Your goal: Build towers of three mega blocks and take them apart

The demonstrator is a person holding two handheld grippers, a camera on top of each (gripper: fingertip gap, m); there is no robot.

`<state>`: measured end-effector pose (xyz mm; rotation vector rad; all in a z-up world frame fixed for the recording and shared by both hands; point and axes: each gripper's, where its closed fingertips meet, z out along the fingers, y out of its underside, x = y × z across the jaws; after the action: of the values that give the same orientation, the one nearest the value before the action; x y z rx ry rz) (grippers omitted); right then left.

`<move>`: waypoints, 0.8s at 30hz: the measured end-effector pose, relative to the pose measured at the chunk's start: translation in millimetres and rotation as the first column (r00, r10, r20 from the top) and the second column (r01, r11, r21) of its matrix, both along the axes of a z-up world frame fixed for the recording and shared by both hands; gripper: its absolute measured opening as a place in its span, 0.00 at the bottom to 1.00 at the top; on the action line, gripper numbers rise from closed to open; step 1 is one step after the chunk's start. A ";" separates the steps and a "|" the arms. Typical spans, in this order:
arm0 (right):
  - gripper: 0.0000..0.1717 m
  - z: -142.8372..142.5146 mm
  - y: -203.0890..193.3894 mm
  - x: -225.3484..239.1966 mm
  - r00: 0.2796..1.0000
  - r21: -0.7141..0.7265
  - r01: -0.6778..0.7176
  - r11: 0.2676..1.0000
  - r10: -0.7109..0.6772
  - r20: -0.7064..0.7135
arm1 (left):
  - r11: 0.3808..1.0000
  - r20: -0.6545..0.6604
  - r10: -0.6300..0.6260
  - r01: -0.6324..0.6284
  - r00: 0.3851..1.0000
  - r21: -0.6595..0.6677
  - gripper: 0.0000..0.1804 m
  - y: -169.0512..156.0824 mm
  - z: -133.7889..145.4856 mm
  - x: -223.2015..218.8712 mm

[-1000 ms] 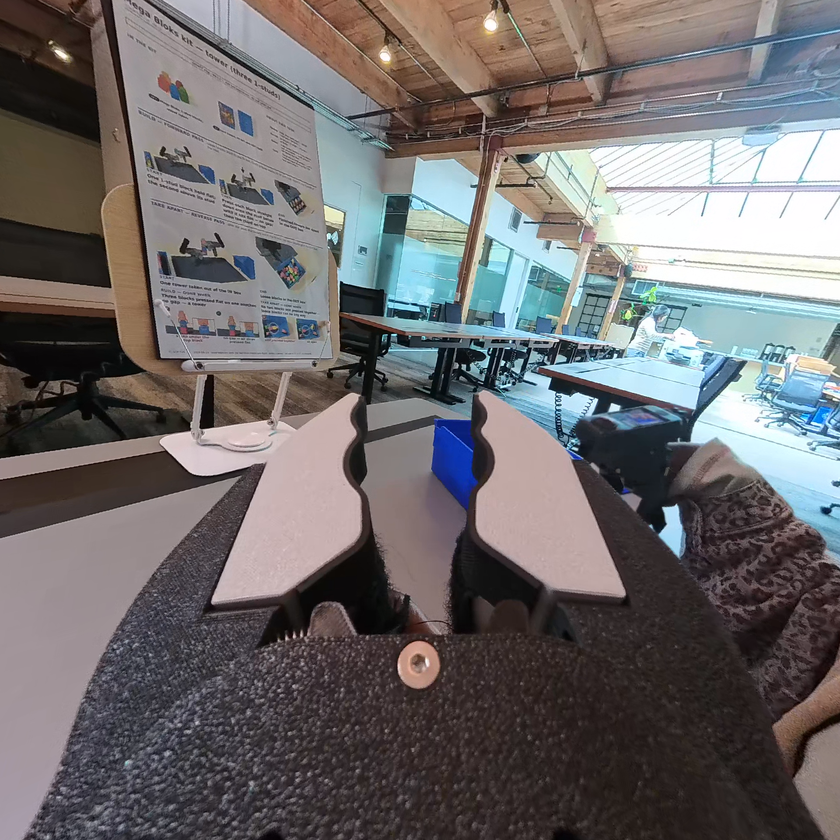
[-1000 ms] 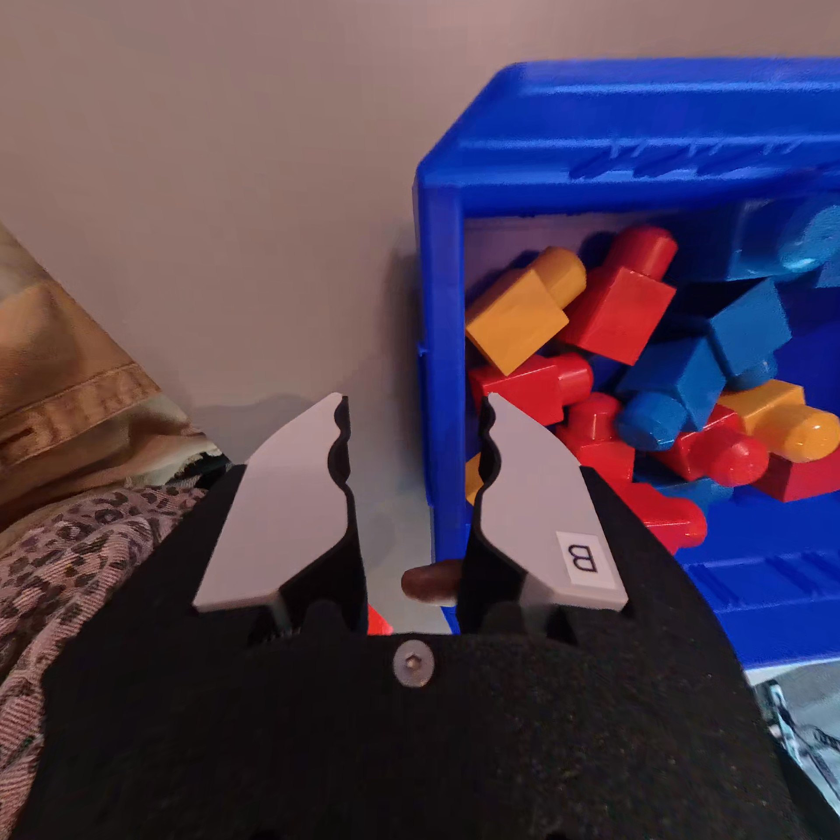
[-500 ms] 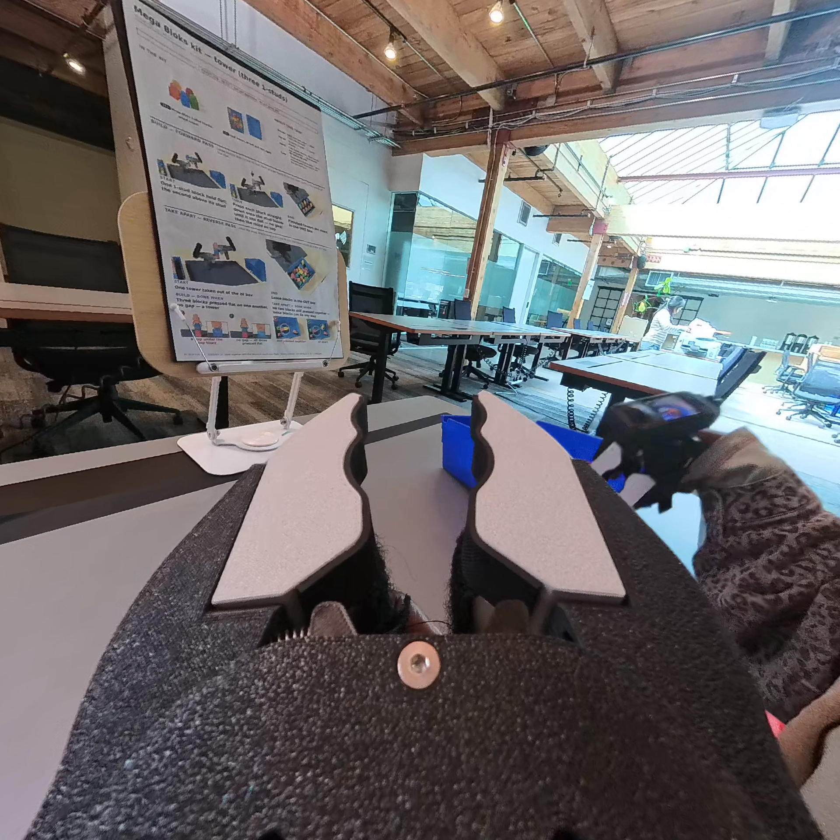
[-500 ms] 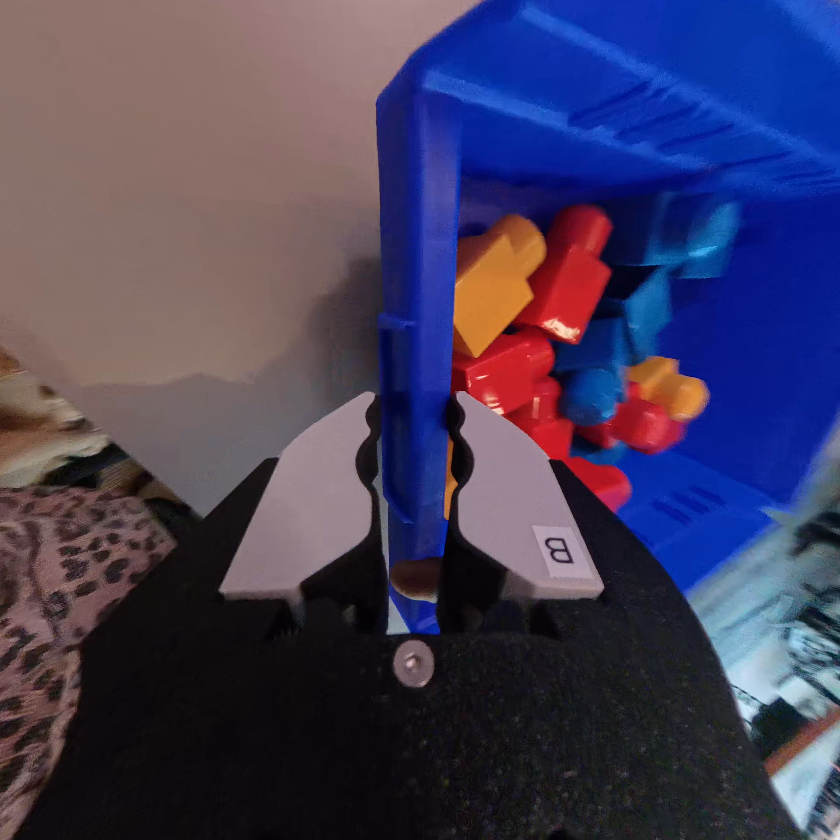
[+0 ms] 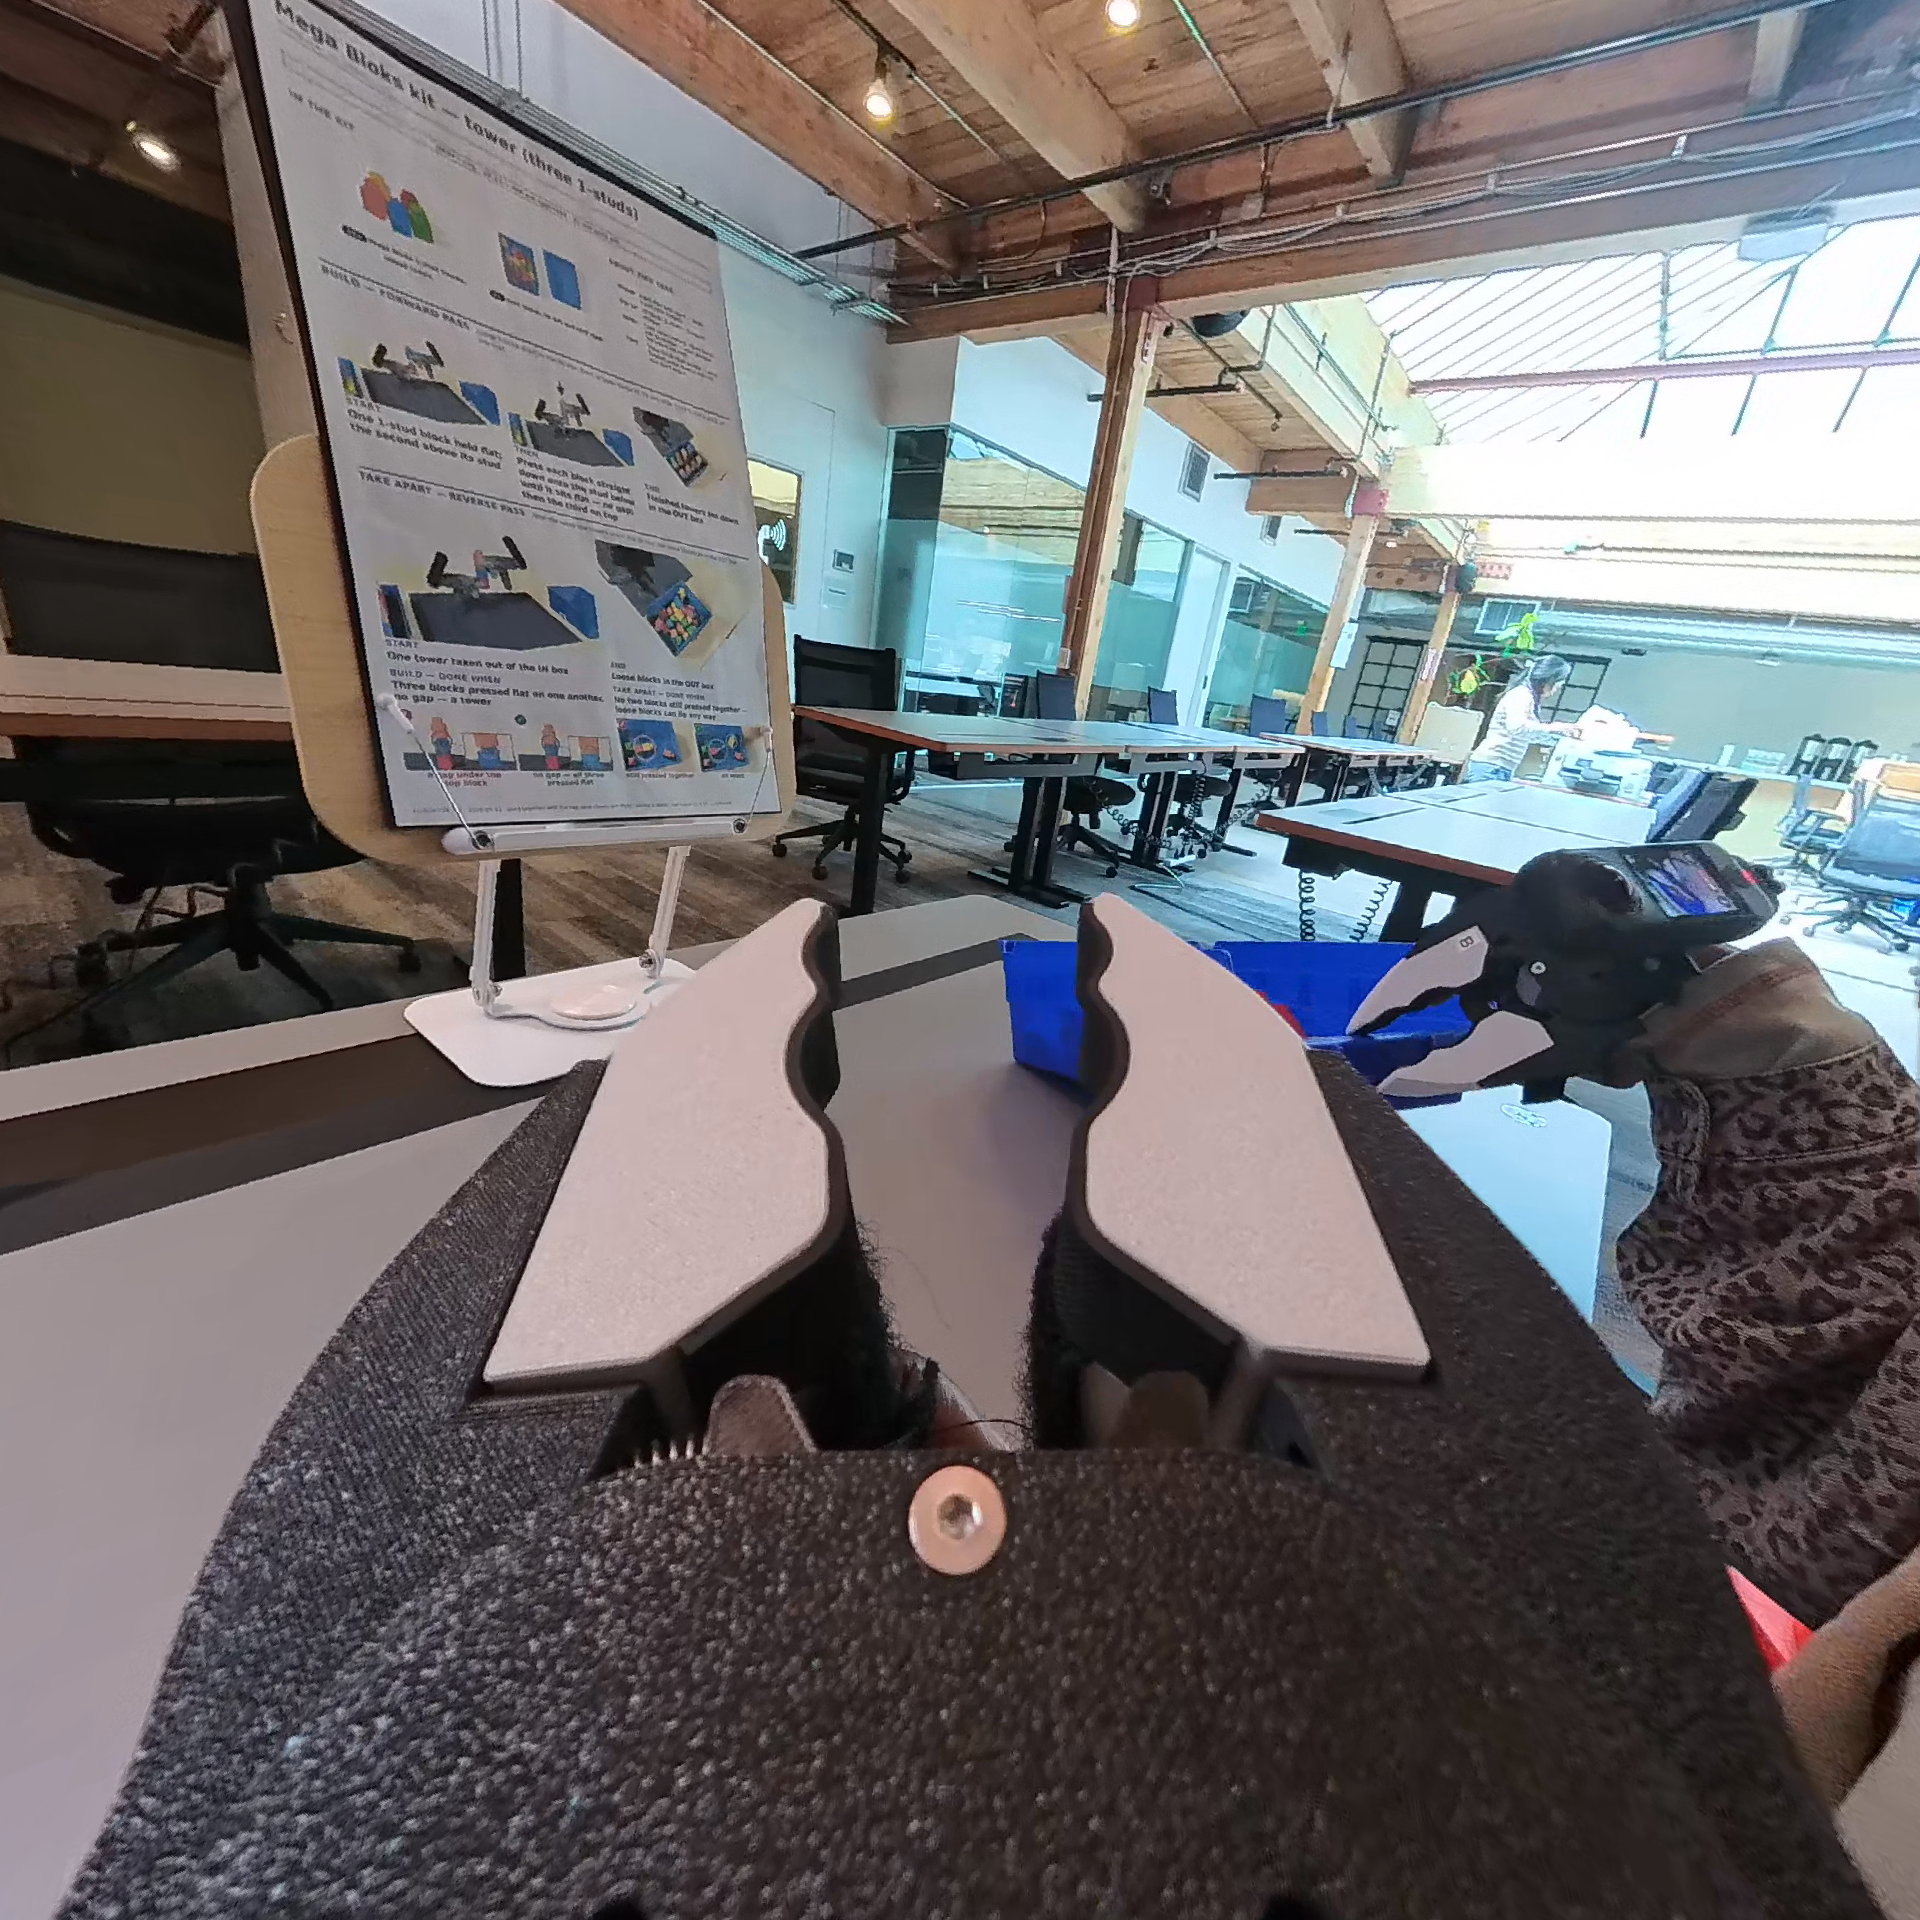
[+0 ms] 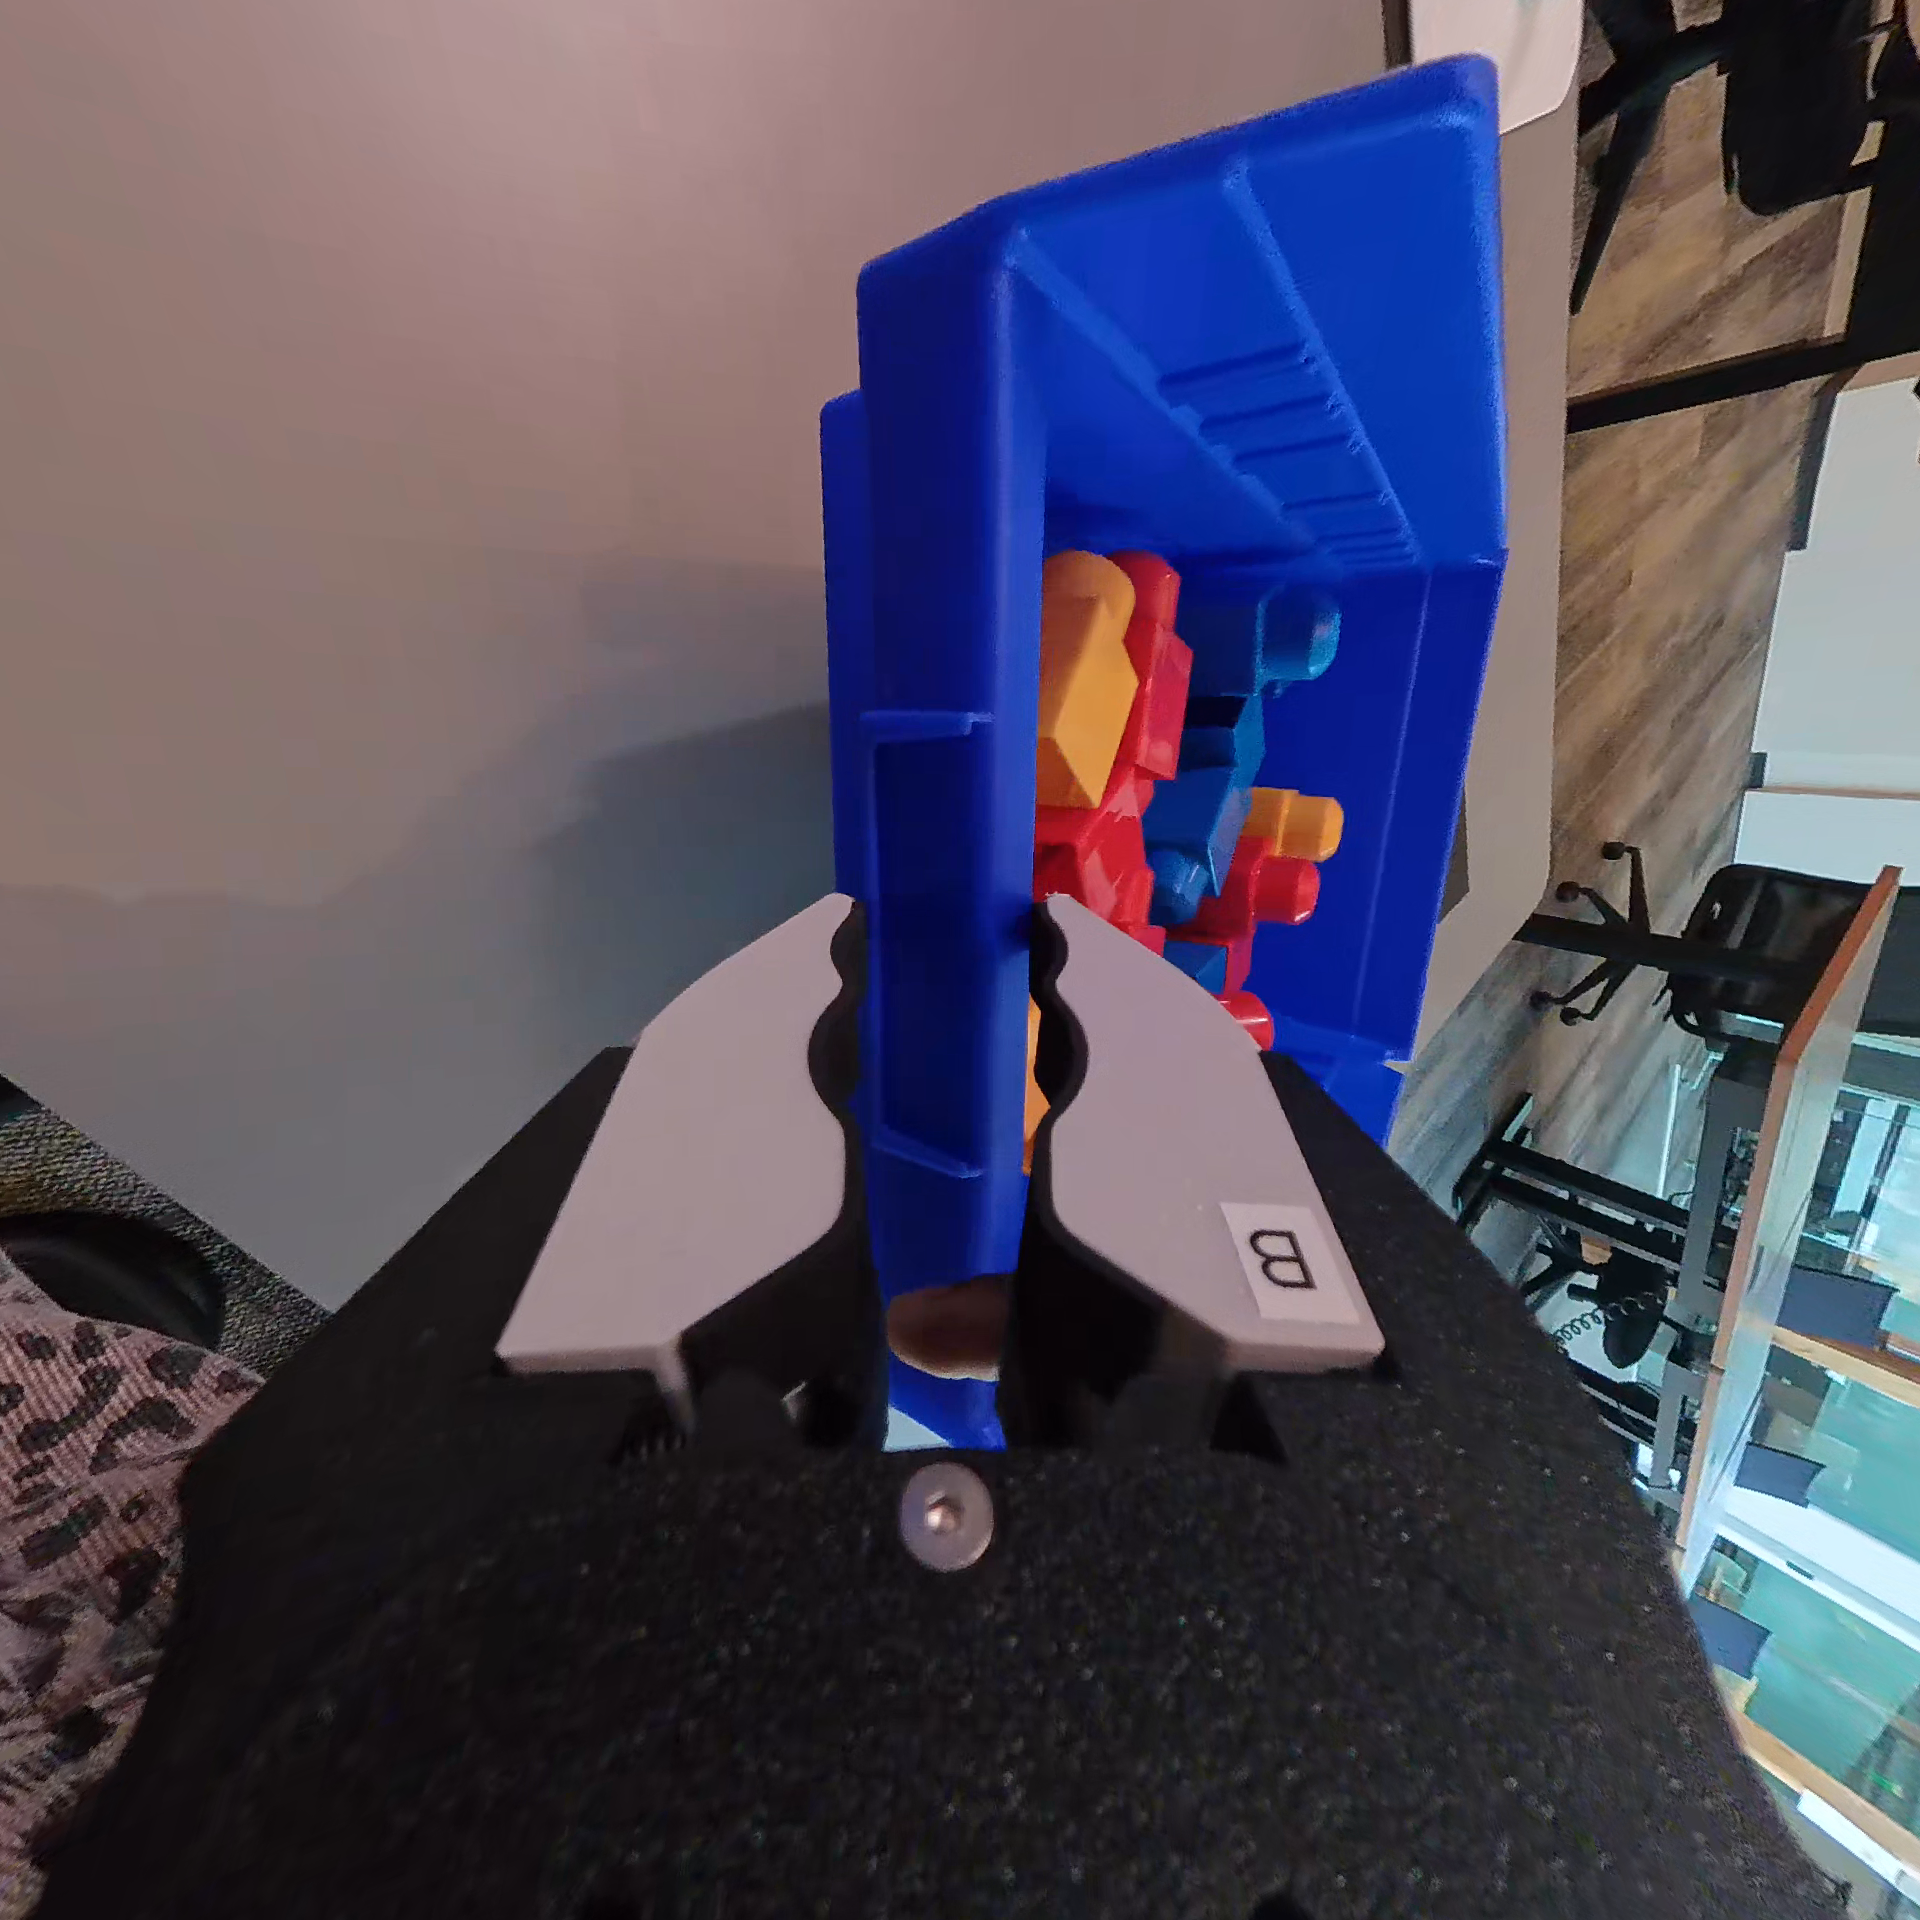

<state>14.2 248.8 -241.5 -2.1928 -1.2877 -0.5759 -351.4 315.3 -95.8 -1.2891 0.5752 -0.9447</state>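
My right gripper (image 6: 943,935) is shut on the side wall of the blue bin (image 6: 935,790), one finger outside and one inside. The bin holds several red, blue and orange mega blocks (image 6: 1164,790). In the left wrist view my right gripper (image 5: 1403,1049) shows at the right, clamped on the rim of the blue bin (image 5: 1039,1008). My left gripper (image 5: 954,956) is open and empty above the grey table (image 5: 935,1164), to the left of the bin.
An instruction sheet on a white stand (image 5: 520,499) stands at the table's far left. A person's patterned sleeve (image 5: 1787,1299) is at the right. Office desks and chairs (image 5: 1091,758) lie beyond the table's far edge.
My right gripper moved onto the bin's side wall and closed on it, then turned with the bin. My left gripper stayed open and shifted only slightly.
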 end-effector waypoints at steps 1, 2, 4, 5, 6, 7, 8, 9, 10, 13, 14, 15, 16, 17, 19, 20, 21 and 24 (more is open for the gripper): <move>0.18 -2.1 -1.0 -0.2 1.000 -0.012 -0.002 1.000 0.002 0.001 | 1.000 0.000 0.000 0.000 1.000 0.000 0.24 0.0 0.0 -0.3; 0.17 -5.0 -2.6 -0.8 1.000 -0.030 -0.005 1.000 0.005 -0.001 | 1.000 0.001 0.001 -0.001 1.000 -0.001 0.24 0.1 0.1 -0.5; 0.17 -18.1 -9.4 -4.6 0.999 -0.120 -0.018 0.993 0.014 -0.033 | 1.000 0.002 0.000 0.000 1.000 -0.001 0.24 0.0 0.2 -0.8; 0.14 -26.8 -12.4 -7.6 0.998 -0.174 -0.031 0.984 0.021 -0.059 | 1.000 0.001 0.001 -0.001 1.000 0.000 0.24 0.0 0.4 -1.0; 0.10 -35.1 -14.1 -11.3 0.995 -0.223 -0.051 0.973 0.031 -0.093 | 1.000 -0.001 0.003 -0.003 1.000 0.001 0.24 -0.2 0.6 -1.3; 0.00 -42.4 -14.3 -17.7 0.989 -0.259 -0.089 0.962 0.055 -0.138 | 1.000 -0.004 0.005 -0.005 1.000 0.004 0.24 -0.4 0.9 -2.0; 0.00 -42.7 -2.6 -18.6 0.986 -0.207 -0.103 0.973 0.073 -0.147 | 1.000 -0.008 0.009 -0.009 1.000 0.007 0.24 -0.7 1.3 -3.3; 0.00 -48.3 0.4 -18.6 0.984 -0.222 -0.113 0.968 0.078 -0.158 | 1.000 -0.012 0.016 -0.016 1.000 0.012 0.24 -0.7 2.0 -5.3; 0.00 -58.3 -3.1 -17.5 0.984 -0.284 -0.102 0.953 0.053 -0.173 | 1.000 -0.015 0.027 -0.027 1.000 0.017 0.24 -0.7 3.1 -7.8; 0.00 -73.3 -3.7 -10.6 0.987 -0.346 -0.069 0.936 0.013 -0.162 | 0.997 -0.048 0.064 -0.063 0.997 0.034 0.24 -1.0 5.3 -19.0; 0.00 -73.1 -2.4 -11.4 0.984 -0.342 -0.070 0.937 0.009 -0.177 | 0.996 -0.077 0.085 -0.082 0.993 0.042 0.24 -1.0 4.9 -24.5; 0.00 -72.3 -2.0 -12.4 0.982 -0.339 -0.071 0.938 0.005 -0.191 | 0.993 -0.119 0.114 -0.109 0.986 0.050 0.24 -0.5 3.4 -31.6; 0.00 -70.8 -2.0 -13.7 0.979 -0.333 -0.073 0.940 0.004 -0.202 | 0.987 -0.176 0.157 -0.149 0.972 0.056 0.24 0.9 0.3 -41.2; 0.00 -68.4 -1.7 -15.6 0.977 -0.321 -0.079 0.944 0.009 -0.215 | 0.978 -0.243 0.209 -0.201 0.947 0.060 0.24 3.0 -4.5 -53.0; 0.00 -61.7 2.2 -19.7 0.971 -0.273 -0.093 0.958 0.026 -0.240 | 0.941 -0.384 0.331 -0.334 0.862 0.059 0.24 9.6 -17.8 -83.7; 0.00 -59.9 1.6 -23.5 0.965 -0.269 -0.104 0.957 0.032 -0.262 | 0.910 -0.448 0.389 -0.411 0.805 0.052 0.24 13.6 -26.0 -101.9; 0.00 -58.5 1.2 -26.8 0.959 -0.267 -0.113 0.957 0.034 -0.283 | 0.870 -0.500 0.442 -0.491 0.745 0.038 0.25 17.9 -34.0 -121.1; 0.00 -52.5 4.4 -33.0 0.947 -0.234 -0.125 0.964 0.046 -0.318 | 0.707 -0.602 0.563 -0.708 0.566 -0.005 0.28 30.3 -57.6 -179.0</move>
<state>-18.9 253.2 -294.0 -2.2987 -1.3341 -0.0258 -530.3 345.6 -153.4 -1.8546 0.3678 0.0205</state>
